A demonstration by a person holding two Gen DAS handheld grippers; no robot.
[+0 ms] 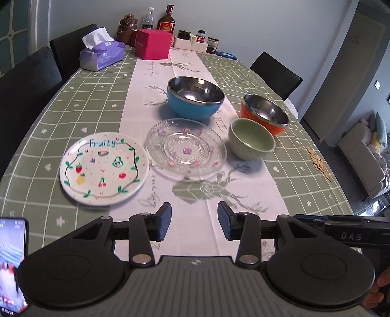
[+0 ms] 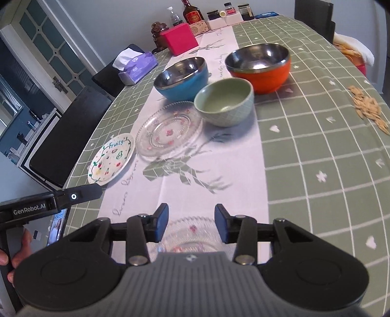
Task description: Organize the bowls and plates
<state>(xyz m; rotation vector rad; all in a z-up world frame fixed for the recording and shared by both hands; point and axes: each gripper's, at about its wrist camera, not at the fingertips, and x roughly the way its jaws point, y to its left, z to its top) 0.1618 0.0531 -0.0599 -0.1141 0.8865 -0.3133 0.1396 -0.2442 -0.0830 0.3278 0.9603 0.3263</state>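
A white "Fruity" plate (image 1: 104,168) (image 2: 111,158) lies left of a clear glass plate (image 1: 186,148) (image 2: 168,129). Behind them stand a blue steel-lined bowl (image 1: 195,97) (image 2: 181,78), an orange steel-lined bowl (image 1: 264,113) (image 2: 259,67) and a small green bowl (image 1: 251,139) (image 2: 225,102). A second glass plate (image 2: 191,235) lies under my right gripper (image 2: 191,223), which is open and empty above it. My left gripper (image 1: 194,220) is open and empty, hovering near the table's front, short of the plates.
At the far end of the table stand a tissue box (image 1: 102,54), a pink box (image 1: 153,44), bottles and jars (image 1: 167,20). Seeds (image 2: 369,108) lie scattered at the right edge. Black chairs (image 1: 26,80) line the left side. A phone (image 1: 12,265) is at the near left.
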